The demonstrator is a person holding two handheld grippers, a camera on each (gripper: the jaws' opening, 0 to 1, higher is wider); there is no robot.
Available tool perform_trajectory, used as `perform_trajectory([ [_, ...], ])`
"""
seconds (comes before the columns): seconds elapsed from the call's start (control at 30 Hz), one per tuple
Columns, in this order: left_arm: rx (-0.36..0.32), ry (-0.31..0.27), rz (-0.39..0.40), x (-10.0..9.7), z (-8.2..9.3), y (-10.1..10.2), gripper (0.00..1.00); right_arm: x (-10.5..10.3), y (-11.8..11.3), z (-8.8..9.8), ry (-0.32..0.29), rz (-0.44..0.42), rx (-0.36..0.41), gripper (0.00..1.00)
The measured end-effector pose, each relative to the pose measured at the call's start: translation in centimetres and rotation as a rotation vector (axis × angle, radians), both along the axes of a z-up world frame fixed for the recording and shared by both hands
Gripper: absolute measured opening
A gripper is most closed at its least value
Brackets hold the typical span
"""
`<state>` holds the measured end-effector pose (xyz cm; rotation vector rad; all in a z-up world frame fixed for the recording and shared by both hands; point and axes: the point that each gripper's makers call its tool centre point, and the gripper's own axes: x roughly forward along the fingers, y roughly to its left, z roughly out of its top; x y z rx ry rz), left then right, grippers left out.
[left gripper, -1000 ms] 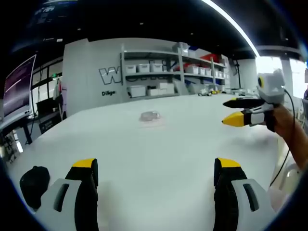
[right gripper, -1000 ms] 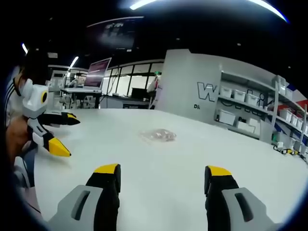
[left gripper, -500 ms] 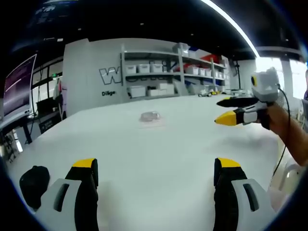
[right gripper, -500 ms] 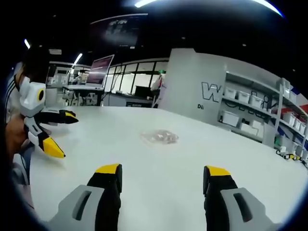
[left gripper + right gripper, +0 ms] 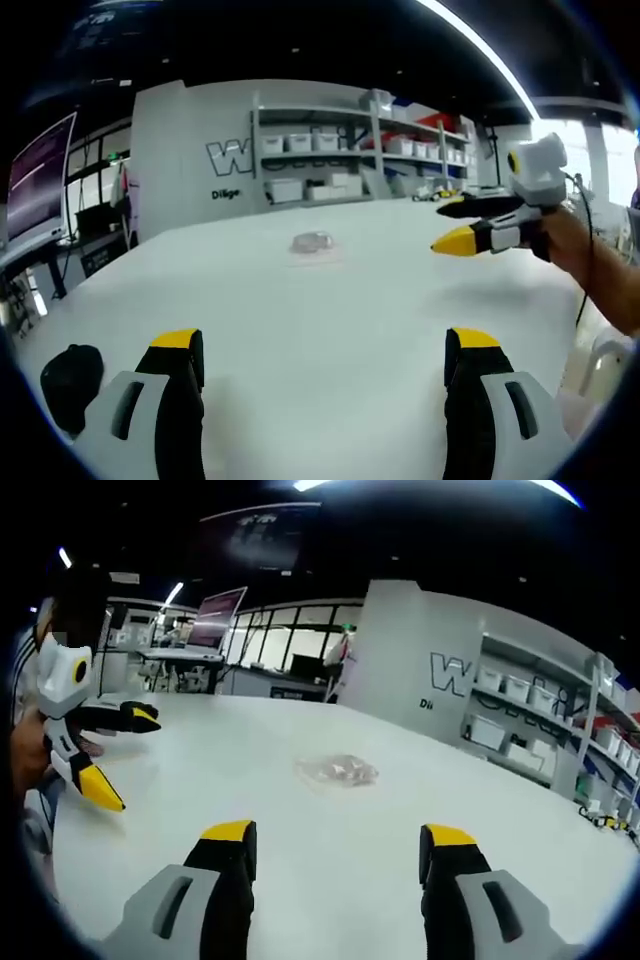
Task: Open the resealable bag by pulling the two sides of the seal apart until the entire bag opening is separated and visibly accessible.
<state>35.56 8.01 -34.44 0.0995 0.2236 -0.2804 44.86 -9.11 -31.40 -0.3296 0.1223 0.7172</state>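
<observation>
Left gripper view: the left gripper (image 5: pixel 325 345) hovered over the white counter (image 5: pixel 330 300), jaws apart, empty. The bag (image 5: pixel 311 242) lay flat well ahead.

Right gripper view: the right gripper (image 5: pixel 337 838) was spread wide, empty. The bag (image 5: pixel 338 771) lay ahead, between both grippers' reach.

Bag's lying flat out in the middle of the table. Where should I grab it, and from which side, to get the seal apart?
The bag lies flat, clear and crumpled; its seal edge can't be made out from here. Probably best: come low over the table with both open grippers, left gripper and right gripper, one from each side, and pinch opposite lips at the rim.
</observation>
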Motion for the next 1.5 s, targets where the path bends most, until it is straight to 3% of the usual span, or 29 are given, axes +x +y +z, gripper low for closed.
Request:
perform_trajectory([
  [0.7, -0.001, -0.004, 0.003, -0.6, -0.1, 0.3, 1.00, 1.7, 1.6, -1.1, 0.012, 0.049, -0.027, 0.58],
  [1.5, 0.003, 0.008, 0.012, -0.4, -0.2, 0.5, 0.99, 4.0, 2.8, -0.5, 0.001, 0.070, -0.061, 0.52],
])
